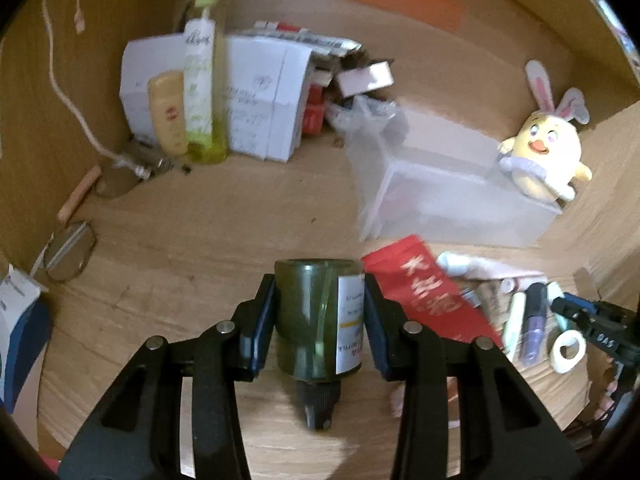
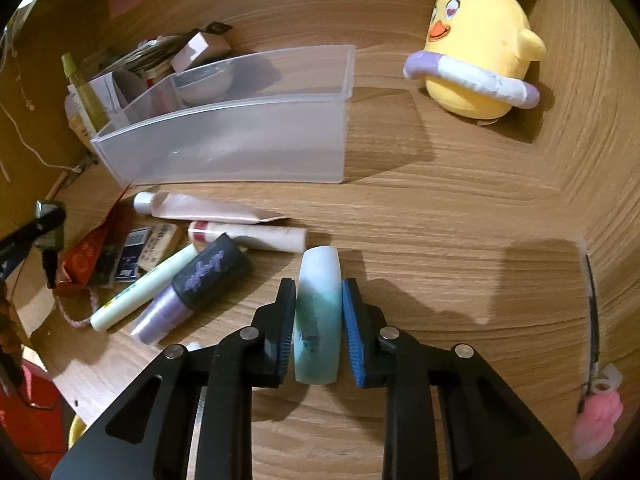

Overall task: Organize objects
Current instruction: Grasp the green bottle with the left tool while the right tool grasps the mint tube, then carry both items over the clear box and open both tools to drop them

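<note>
Nearest the left wrist lens, the left tool [image 1: 320, 320] pinches a dark green bottle [image 1: 316, 320] across its body, black cap pointing back toward the camera, held above the wooden worktop [image 1: 180, 248]. In the right wrist view the right tool [image 2: 319, 320] is pressed onto a pale teal bottle [image 2: 318, 312], its white end pointing away; whether that bottle is lifted or touching the wood cannot be told.

Both items look gripped and ready to carry, so the step in hand seems to be moving them to a home. The likely target is the clear plastic bin [image 2: 240, 140], in the upper left of the right view, open-topped and seemingly nearly empty. The next move probably calls for raising each bottle above the bin's rim before lowering it in.

Loose tubes and a purple bottle [image 2: 192, 296] crowd the lower left of the right view, just beside the teal bottle, so clearing them cleanly matters. Open wood lies in the centre and right of that frame. A yellow plush chick [image 2: 476, 52] sits upper right, well apart from the bin.
</note>
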